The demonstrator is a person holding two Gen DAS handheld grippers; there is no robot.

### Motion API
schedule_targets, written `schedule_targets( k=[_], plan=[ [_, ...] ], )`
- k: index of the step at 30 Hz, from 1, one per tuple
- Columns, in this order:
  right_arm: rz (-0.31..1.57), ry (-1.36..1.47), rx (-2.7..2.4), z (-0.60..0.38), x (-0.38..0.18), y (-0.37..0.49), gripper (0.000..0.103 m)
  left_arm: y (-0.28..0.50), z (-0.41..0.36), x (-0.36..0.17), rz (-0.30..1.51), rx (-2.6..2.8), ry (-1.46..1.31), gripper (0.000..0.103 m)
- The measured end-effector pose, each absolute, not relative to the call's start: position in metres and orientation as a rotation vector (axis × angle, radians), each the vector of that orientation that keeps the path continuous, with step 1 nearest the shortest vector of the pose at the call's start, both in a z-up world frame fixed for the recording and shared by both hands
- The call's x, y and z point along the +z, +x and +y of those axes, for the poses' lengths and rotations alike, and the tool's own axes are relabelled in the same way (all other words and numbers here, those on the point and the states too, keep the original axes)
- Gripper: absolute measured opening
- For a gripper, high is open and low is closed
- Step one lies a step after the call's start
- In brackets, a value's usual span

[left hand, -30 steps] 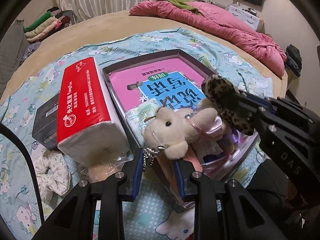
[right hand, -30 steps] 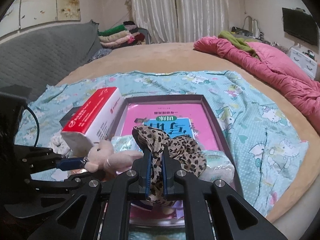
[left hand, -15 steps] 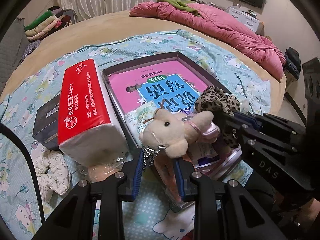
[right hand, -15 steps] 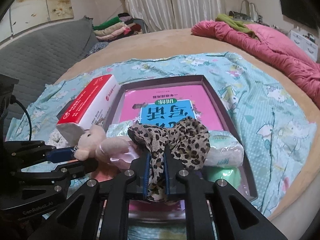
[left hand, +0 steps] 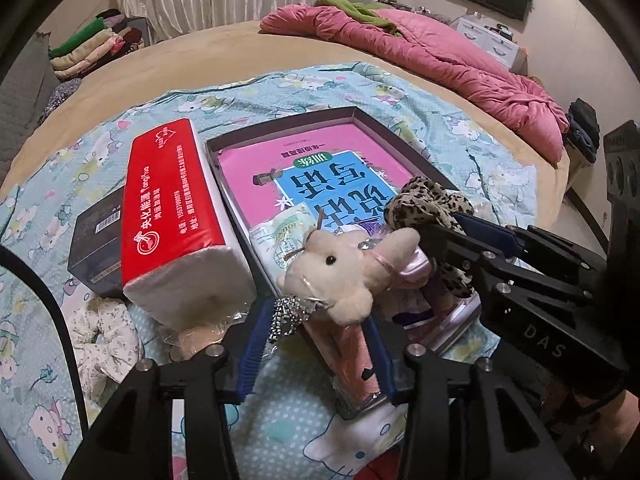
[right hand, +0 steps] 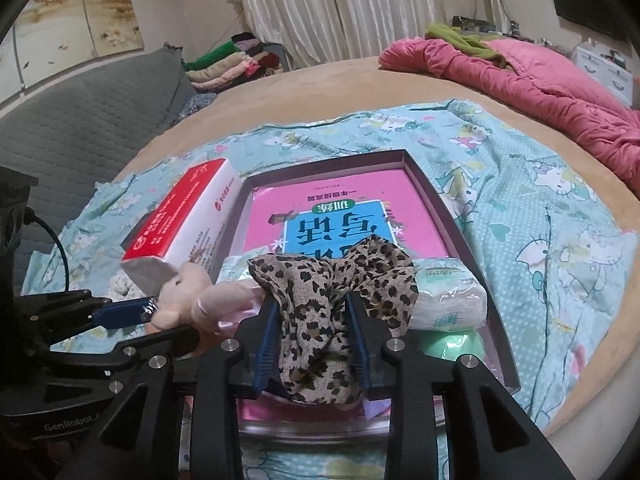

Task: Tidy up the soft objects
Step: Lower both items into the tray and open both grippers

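Note:
A cream plush animal (left hand: 344, 268) with a beaded chain lies across the near edge of the dark tray (left hand: 280, 128), between the spread fingers of my left gripper (left hand: 314, 344), which is open. It also shows in the right wrist view (right hand: 192, 300). A leopard-print scrunchie (right hand: 324, 304) sits between the fingers of my right gripper (right hand: 314, 344), whose jaws have spread apart around it. The scrunchie also shows in the left wrist view (left hand: 428, 208).
The tray (right hand: 452, 208) holds a pink and blue book (right hand: 340, 220) and tissue packs (right hand: 448, 296). A red tissue pack (left hand: 168, 208), a black box (left hand: 96, 248) and a floral scrunchie (left hand: 104, 340) lie left of the tray. A pink quilt (left hand: 432, 52) lies behind.
Both grippers' jaws have spread apart. The plush and the leopard scrunchie have come down onto the near end of the tray.

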State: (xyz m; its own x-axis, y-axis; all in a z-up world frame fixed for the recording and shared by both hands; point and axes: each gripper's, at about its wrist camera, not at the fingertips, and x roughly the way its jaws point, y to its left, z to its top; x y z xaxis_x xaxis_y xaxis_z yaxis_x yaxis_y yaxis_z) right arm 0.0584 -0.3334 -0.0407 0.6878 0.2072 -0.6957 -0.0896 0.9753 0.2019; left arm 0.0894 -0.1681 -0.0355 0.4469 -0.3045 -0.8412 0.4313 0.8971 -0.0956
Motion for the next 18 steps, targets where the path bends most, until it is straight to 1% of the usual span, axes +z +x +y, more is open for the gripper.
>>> schedule_targets(
  k=[5,14,18],
  plan=[
    [0.792,0.157,0.171,-0.3325,-0.0370,0.0540,0.044,0.0862,-0.1687,-0.0324,1.005,-0.460,0.150,0.056],
    [0.802,0.163,0.169,-0.3342,-0.0362,0.0510,0.047,0.0836,-0.1647,-0.0295,1.008,-0.461,0.143,0.062],
    [0.806,0.168,0.170,-0.3345,-0.0363,0.0486,0.052,0.0817,-0.1628,-0.0285,1.009,-0.466,0.142,0.064]
  ],
)
